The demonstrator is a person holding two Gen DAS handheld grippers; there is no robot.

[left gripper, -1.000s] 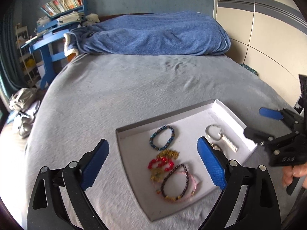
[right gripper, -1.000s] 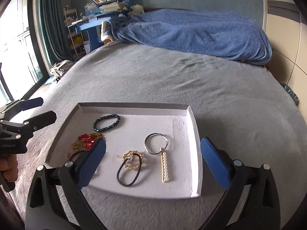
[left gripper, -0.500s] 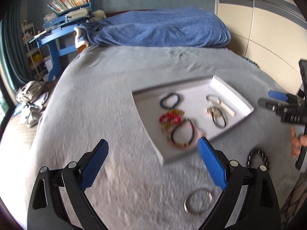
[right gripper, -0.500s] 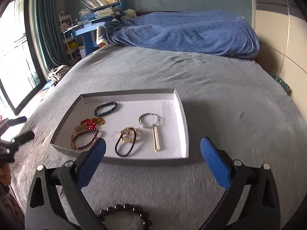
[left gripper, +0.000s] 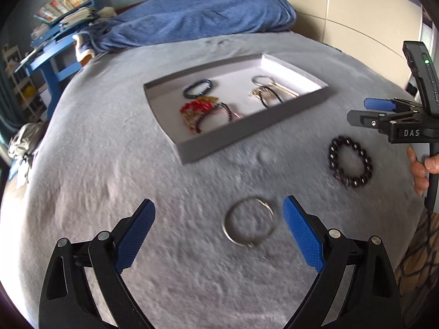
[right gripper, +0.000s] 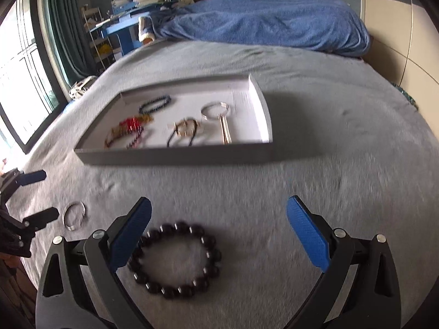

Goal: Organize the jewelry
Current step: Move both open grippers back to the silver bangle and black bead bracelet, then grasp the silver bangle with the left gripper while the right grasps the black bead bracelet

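A shallow grey tray [left gripper: 247, 131] [right gripper: 175, 156] with a white floor lies on the grey bed and holds several bracelets and a key ring. Nearer to me, a silver bangle [left gripper: 248, 226] [right gripper: 73, 216] lies loose on the blanket, between the fingers of my open left gripper [left gripper: 218, 235]. A dark beaded bracelet [left gripper: 349, 161] [right gripper: 175, 260] lies to its right, just in front of my open right gripper [right gripper: 218, 235], close to that gripper's left finger. Each gripper shows in the other's view: the right gripper [left gripper: 384, 115] and the left gripper [right gripper: 30, 197].
A rumpled blue blanket [left gripper: 197, 19] [right gripper: 260, 22] lies across the far end of the bed. A blue desk with books [left gripper: 52, 52] stands at the back left, a window [right gripper: 16, 87] on the left. A hand [left gripper: 419, 167] holds the right gripper's handle.
Both grippers have pulled back from over the tray toward the near edge of the bed. The silver bangle and the dark beaded bracelet have come into view in front of them.
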